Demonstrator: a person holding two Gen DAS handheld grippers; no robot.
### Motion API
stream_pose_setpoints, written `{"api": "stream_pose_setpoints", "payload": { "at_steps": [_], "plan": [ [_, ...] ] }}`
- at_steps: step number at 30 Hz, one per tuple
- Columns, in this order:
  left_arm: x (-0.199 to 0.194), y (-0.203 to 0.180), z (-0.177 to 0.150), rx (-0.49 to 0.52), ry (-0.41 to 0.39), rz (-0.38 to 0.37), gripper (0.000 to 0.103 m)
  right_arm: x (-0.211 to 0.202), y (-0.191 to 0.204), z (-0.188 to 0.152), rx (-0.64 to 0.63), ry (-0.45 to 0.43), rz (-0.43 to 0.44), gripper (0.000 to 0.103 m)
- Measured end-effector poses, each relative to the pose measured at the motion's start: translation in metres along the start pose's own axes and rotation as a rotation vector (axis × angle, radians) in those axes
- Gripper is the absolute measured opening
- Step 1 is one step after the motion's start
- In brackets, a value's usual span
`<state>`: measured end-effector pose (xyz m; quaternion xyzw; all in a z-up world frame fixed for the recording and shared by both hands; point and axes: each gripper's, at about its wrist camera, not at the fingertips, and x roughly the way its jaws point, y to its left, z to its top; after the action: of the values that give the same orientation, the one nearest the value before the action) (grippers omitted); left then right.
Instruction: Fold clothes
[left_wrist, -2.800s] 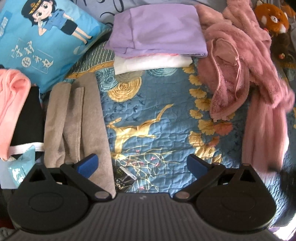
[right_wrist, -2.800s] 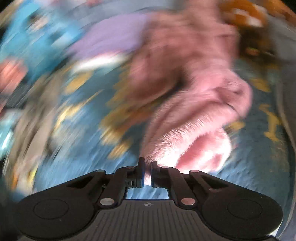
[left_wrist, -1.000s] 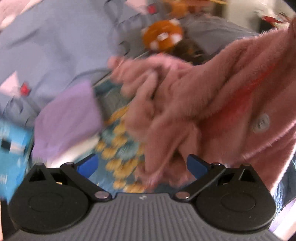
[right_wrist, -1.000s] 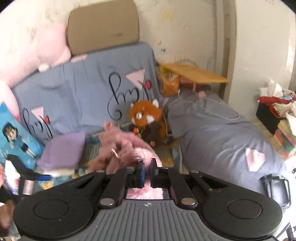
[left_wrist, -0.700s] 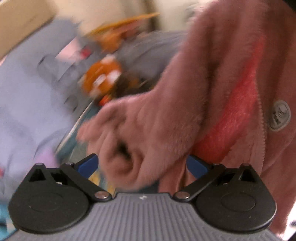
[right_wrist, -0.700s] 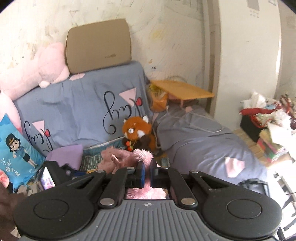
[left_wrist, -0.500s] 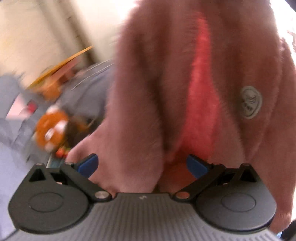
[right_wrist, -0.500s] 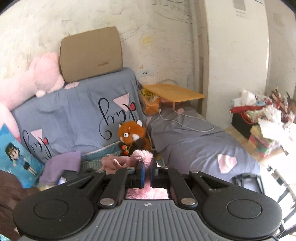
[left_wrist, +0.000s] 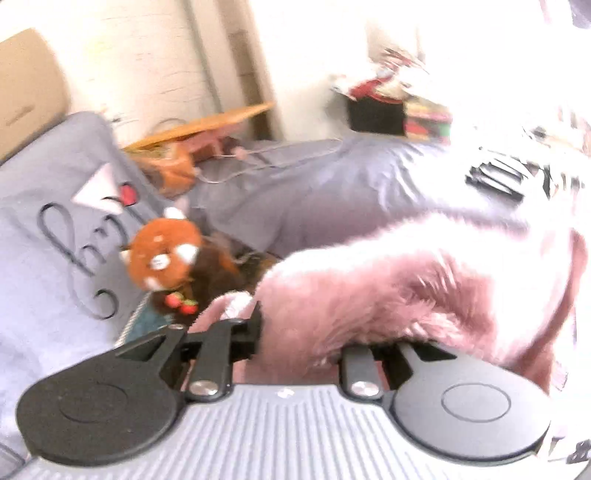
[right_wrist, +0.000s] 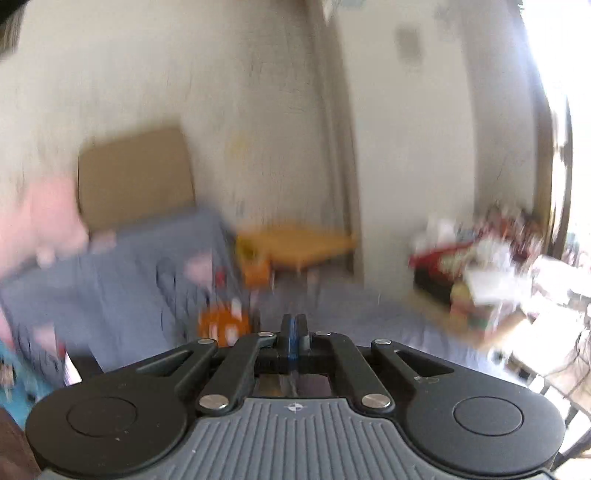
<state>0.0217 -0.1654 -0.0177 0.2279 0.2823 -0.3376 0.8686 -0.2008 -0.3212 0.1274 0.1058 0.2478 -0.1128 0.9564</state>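
Pink fluffy garment bunched and raised, draped over the left gripper, whose fingers have closed in on the fleece. Right gripper fully closed, pads together, nothing visible between. Plush toy sits on grey cover.

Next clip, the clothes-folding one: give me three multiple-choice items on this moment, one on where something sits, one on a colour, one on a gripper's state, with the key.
1. In the left wrist view, where is the red panda toy relative to the fluffy garment?
A. left of it
B. right of it
C. on top of it

2. What colour is the fluffy garment?
A. green
B. pink
C. black

3. How do the right gripper's fingers stand?
A. wide apart
B. closed together with nothing seen between them
C. clamped on a pillow

Key: 1 A, the red panda toy sits left of the fluffy garment. 2 B, its fur is pink. 3 B, the right gripper shows its pads meeting.
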Motion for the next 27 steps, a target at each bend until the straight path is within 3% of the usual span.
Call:
{"api": "stream_pose_setpoints", "payload": {
  "at_steps": [1, 3, 6, 12, 14, 15, 16, 17, 18, 20, 23, 27],
  "plan": [
    [-0.002, 0.009, 0.002, -0.006, -0.001, 0.015, 0.022, 0.012, 0.003, -0.005, -0.017, 0.049, 0.003, 0.011],
    [-0.007, 0.026, 0.006, -0.019, -0.002, 0.044, 0.022, 0.038, 0.016, -0.031, -0.078, 0.158, 0.024, 0.032],
    [-0.017, 0.059, 0.01, -0.065, -0.001, 0.084, 0.022, 0.072, 0.046, -0.082, -0.218, 0.277, 0.056, 0.055],
    [-0.081, 0.079, 0.004, -0.122, -0.005, 0.14, 0.022, 0.116, 0.125, -0.17, -0.572, 0.346, 0.106, 0.073],
    [-0.1, 0.077, 0.003, -0.131, -0.011, 0.152, 0.022, 0.14, 0.144, -0.197, -0.703, 0.356, -0.03, 0.073],
    [-0.109, 0.077, 0.002, -0.136, -0.014, 0.158, 0.022, 0.153, 0.153, -0.211, -0.769, 0.36, -0.114, 0.067],
    [-0.114, 0.077, 0.002, -0.145, -0.017, 0.161, 0.022, 0.159, 0.152, -0.21, -0.74, 0.354, -0.162, 0.06],
    [-0.12, 0.078, 0.003, -0.156, -0.021, 0.164, 0.022, 0.161, 0.147, -0.203, -0.664, 0.343, -0.191, 0.031],
    [-0.126, 0.078, 0.003, -0.165, -0.025, 0.17, 0.022, 0.163, 0.141, -0.195, -0.587, 0.332, -0.219, 0.012],
    [-0.142, 0.081, 0.002, -0.191, -0.035, 0.183, 0.022, 0.158, 0.128, -0.17, -0.427, 0.291, -0.248, 0.01],
    [-0.168, 0.093, 0.005, -0.254, -0.052, 0.197, 0.022, 0.122, 0.101, -0.101, -0.17, 0.179, -0.207, 0.01],
    [-0.223, 0.113, 0.03, -0.337, -0.116, 0.265, 0.022, 0.066, 0.092, 0.005, -0.101, -0.037, -0.148, 0.009]
  ]
}}
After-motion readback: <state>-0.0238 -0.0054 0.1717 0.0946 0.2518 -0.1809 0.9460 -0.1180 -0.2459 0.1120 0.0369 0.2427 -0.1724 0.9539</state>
